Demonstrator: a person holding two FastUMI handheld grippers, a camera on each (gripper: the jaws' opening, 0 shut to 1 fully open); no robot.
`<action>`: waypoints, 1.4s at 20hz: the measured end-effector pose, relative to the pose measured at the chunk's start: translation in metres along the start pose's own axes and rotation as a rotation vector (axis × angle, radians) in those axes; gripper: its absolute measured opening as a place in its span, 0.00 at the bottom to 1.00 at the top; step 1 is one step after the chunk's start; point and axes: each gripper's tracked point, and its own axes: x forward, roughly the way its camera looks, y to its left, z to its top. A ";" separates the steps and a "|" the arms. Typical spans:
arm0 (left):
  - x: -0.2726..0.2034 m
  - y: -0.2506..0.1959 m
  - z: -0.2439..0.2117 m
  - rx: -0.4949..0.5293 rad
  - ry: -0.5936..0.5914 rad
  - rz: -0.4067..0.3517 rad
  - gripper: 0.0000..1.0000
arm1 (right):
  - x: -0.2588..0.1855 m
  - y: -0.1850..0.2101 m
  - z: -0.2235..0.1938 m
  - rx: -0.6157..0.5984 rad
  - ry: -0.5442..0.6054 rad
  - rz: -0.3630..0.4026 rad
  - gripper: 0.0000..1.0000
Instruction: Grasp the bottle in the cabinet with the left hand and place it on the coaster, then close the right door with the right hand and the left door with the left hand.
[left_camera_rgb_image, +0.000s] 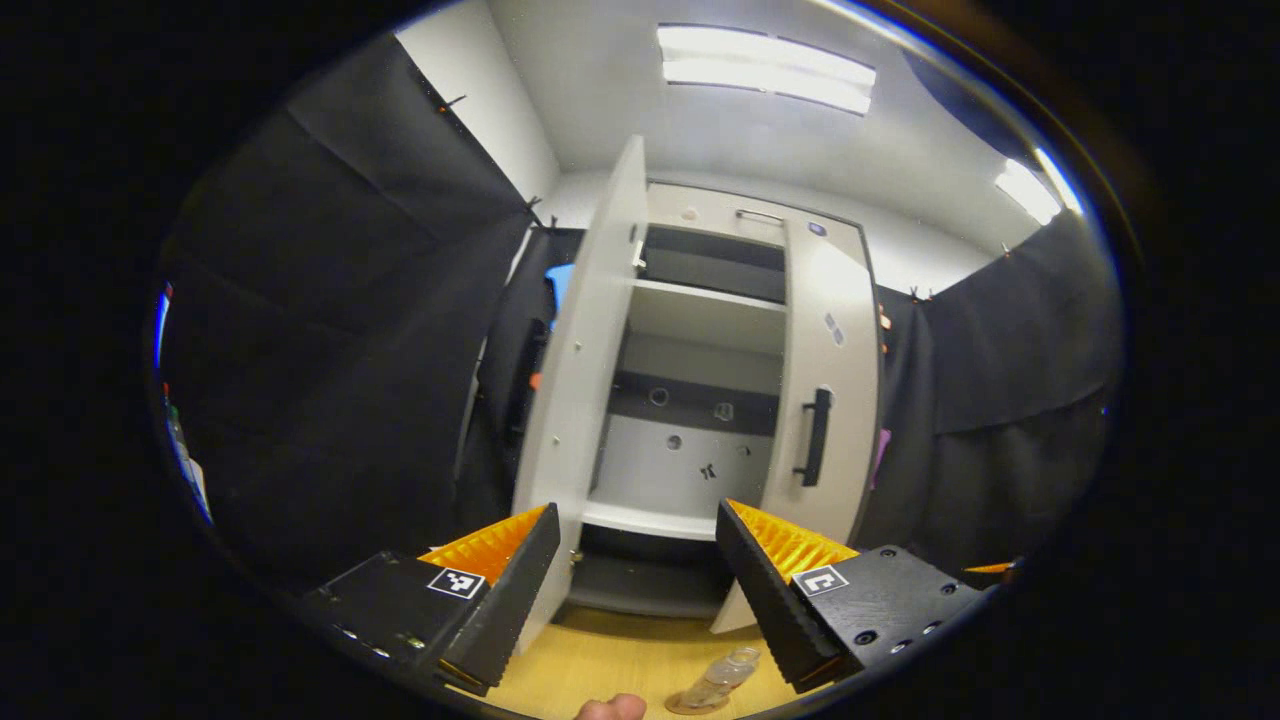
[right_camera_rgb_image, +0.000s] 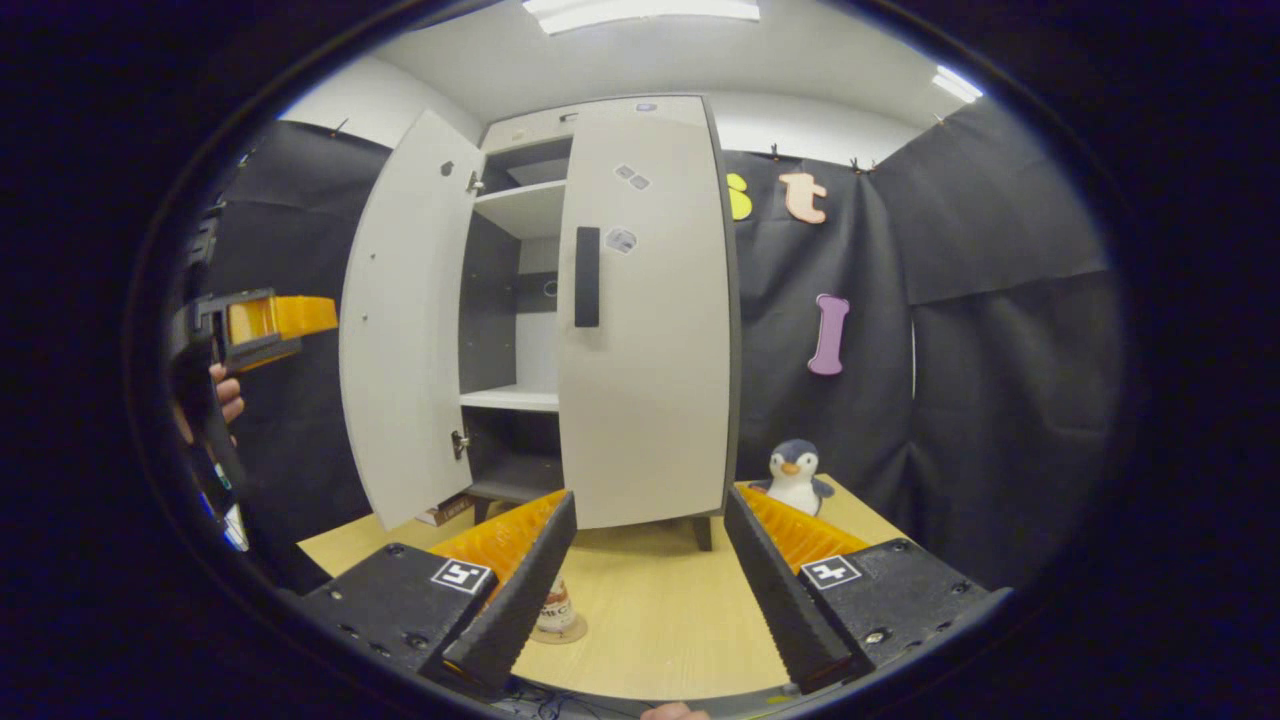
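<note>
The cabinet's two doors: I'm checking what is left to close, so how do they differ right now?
The right door lies closed across the cabinet front, while the left door swings wide open. The right door shows its outer face with a dark handle; the left door shows its plain inner face, with a hinge near its lower edge. Both are tall, pale panels.

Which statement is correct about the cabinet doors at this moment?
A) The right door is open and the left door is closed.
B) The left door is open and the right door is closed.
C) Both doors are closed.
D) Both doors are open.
B: the left door swings out wide; the right door lies flat against the cabinet.
</note>
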 end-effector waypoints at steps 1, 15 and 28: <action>0.008 0.021 0.013 0.002 -0.025 0.039 1.00 | 0.001 0.003 0.001 -0.003 -0.002 0.010 0.98; 0.144 0.147 -0.005 -0.019 0.048 0.247 0.95 | -0.005 -0.020 0.025 -0.027 -0.047 -0.046 0.98; 0.145 0.095 -0.013 0.022 0.095 0.106 0.93 | 0.007 -0.017 0.024 -0.026 -0.036 -0.038 0.97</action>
